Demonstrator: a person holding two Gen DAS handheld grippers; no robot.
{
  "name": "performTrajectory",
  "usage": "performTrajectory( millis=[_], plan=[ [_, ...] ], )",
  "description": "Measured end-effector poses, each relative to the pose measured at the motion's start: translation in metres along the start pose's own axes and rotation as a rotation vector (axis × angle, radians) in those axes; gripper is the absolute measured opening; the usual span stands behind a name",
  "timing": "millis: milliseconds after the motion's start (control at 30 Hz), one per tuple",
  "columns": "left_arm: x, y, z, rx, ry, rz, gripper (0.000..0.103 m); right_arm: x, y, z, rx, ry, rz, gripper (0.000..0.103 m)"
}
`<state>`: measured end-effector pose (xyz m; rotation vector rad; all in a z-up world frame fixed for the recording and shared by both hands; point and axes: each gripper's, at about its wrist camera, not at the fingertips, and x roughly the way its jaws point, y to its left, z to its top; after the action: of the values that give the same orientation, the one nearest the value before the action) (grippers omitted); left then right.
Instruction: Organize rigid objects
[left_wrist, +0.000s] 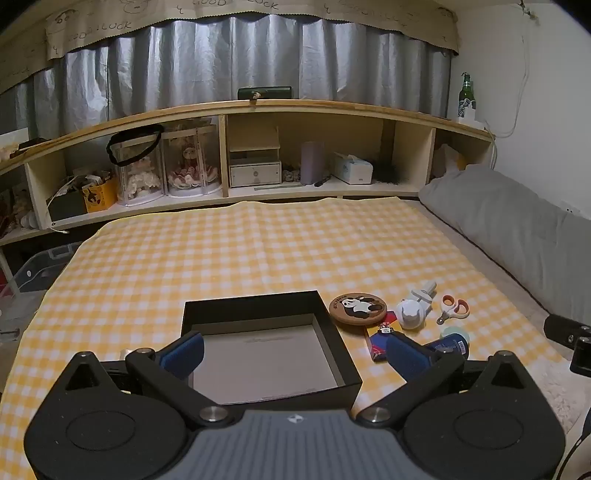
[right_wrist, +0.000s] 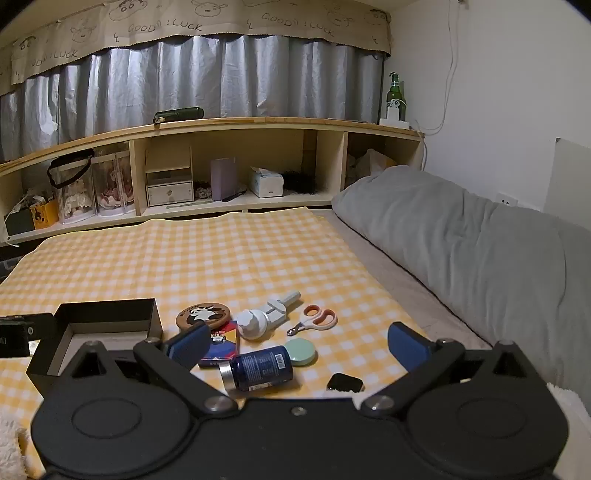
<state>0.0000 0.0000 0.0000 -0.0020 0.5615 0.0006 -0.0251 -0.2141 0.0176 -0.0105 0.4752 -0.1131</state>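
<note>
Left gripper and right gripper both tilt downward, jaws spread wide, holding nothing

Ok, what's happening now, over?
Both tongs open, left and right, holding nothing. Black box empty; blue bottle, scissors, panda coaster lie loose on the checked cloth. Nothing blocking.

2 black claws (blue pads, silver pivot screws)
</note>
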Motion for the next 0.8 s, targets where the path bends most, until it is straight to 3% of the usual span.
performTrajectory(
  millis=[800],
  plan=[
    [-0.0021,0.0032,-0.0009,0.000,-0.001,0.005,0.103,0.0003,-0.0002,0.0001,0.003,-0.001,0.001,0.103]
  ],
)
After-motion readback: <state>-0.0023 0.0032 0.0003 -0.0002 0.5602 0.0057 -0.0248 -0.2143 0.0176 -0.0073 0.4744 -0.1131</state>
